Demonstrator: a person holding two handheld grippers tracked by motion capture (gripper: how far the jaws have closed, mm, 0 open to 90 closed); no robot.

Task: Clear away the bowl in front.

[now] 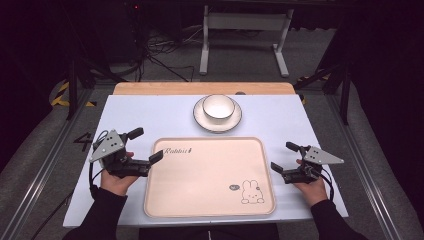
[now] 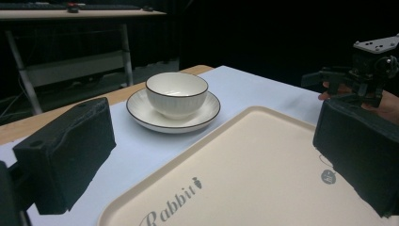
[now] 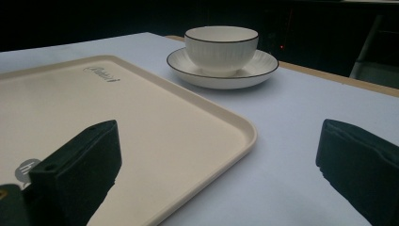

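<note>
Both grippers, left gripper and right gripper, rest spread wide, empty; bowl on saucer sits far, centred between them beyond the tray.

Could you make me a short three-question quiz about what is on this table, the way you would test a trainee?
1. True or false: the bowl stands on the saucer.
2. Multiple choice: where is the tray? A, between the two grippers. B, on top of the bowl. C, on the floor.
3. Fill in: the jaws of the left gripper and the right gripper stand ____, holding nothing.

Key:
1. True; the bowl sits in the middle of the saucer, beyond the tray's far edge.
2. A; it lies flat on the table with one gripper at each side.
3. Open; both gripper views show a wide gap between the black jaws.
</note>
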